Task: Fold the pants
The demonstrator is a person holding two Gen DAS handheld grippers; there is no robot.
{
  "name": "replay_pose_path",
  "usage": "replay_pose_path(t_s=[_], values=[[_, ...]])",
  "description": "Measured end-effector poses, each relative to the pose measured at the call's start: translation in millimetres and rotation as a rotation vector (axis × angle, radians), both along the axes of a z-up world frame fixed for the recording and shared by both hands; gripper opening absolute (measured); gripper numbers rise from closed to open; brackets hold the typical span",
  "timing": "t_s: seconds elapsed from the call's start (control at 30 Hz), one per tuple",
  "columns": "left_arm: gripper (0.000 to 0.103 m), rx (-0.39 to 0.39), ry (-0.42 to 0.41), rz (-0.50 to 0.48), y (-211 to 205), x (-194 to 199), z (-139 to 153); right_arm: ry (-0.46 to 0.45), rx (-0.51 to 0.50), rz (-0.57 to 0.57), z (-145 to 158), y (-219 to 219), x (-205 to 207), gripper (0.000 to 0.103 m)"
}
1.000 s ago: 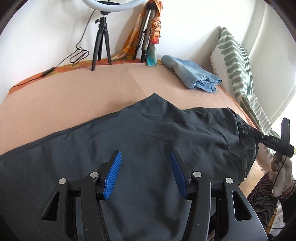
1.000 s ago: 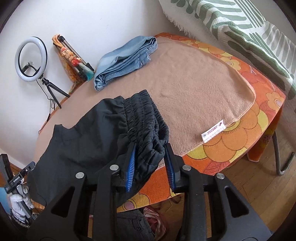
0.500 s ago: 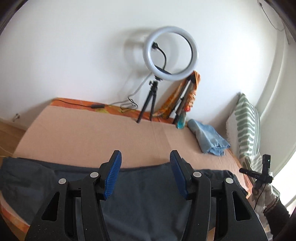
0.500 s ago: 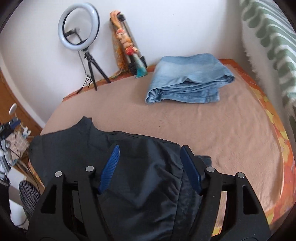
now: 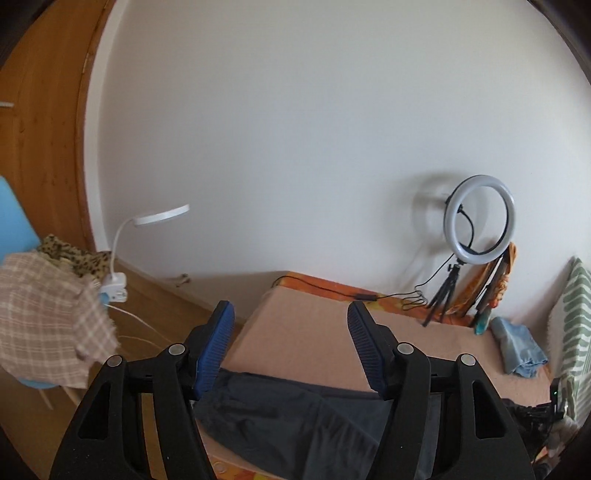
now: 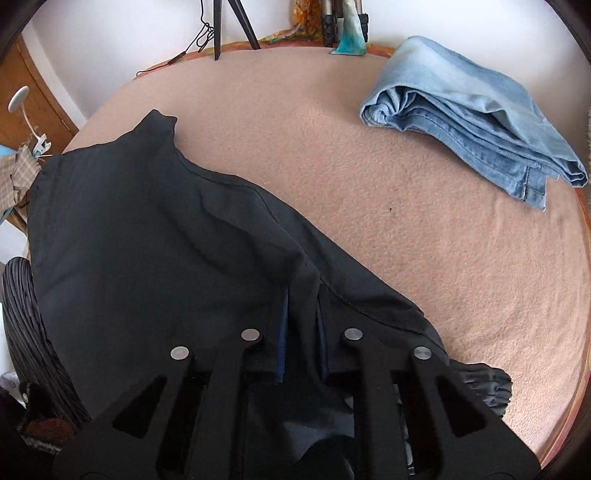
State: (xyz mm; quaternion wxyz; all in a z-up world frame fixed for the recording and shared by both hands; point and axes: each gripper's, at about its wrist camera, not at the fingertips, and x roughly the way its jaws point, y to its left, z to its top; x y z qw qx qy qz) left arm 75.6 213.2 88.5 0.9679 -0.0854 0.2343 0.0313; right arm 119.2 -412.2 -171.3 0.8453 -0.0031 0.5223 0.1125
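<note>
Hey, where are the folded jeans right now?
The folded jeans lie at the upper right of the right wrist view, on the tan blanket, apart from the black pants and near the tripod legs.

Pants (image 6: 155,258) hem beyond frame edge

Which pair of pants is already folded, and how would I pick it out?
Start at the peach blanket covering the table, then look toward its far right corner by the wall. The folded light blue jeans lie there as a compact stack, apart from the black pants, which are dark, spread out and nearer the camera.
</note>
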Motion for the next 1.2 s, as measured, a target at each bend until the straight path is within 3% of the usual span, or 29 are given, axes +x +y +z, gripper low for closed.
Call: replay_pose_path(t_s=[0.1,0.23,0.3,0.4,0.43,0.5,0.63,0.8,0.93,1.0,1.1,1.13,1.17,1.2], values=[[0.065,0.028,0.058,0.057,19,-2,-28,-0.019,-0.041,-0.087,2,-5,3,0.003],[0.065,-0.065,0.149,0.078,43,5,-91,-0.001,-0.048,-0.095,4,-4,5,0.005],[0.065,-0.075,0.202,0.085,47,15,-124,-0.008,-0.078,-0.097,11,1,8,0.010],[0.065,-0.124,0.250,0.097,55,25,-165,-0.046,-0.040,-0.081,28,12,16,0.043],[0.065,-0.148,0.263,0.103,58,30,-177,-0.072,-0.011,-0.062,35,19,19,0.061],[0.065,-0.181,0.283,0.113,59,37,-198,-0.118,0.049,-0.017,46,36,25,0.068],[0.065,-0.215,0.313,0.142,62,47,-229,-0.112,0.143,0.052,47,74,61,0.069],[0.065,-0.220,0.346,0.173,69,62,-257,-0.057,0.131,0.116,24,129,104,0.069],[0.065,-0.217,0.371,0.188,73,68,-272,-0.030,0.162,0.125,9,145,128,0.069],[0.065,-0.199,0.376,0.187,72,70,-276,-0.023,0.173,0.126,6,149,135,0.068],[0.065,-0.176,0.373,0.178,72,73,-276,-0.017,0.188,0.138,5,153,141,0.036],[0.065,-0.173,0.373,0.176,72,74,-276,-0.013,0.200,0.137,5,154,143,0.017],[0.065,-0.171,0.374,0.176,73,75,-275,-0.010,0.211,0.138,5,156,145,0.009],[0.065,-0.168,0.374,0.175,73,76,-277,-0.018,0.209,0.146,7,158,145,0.008]])
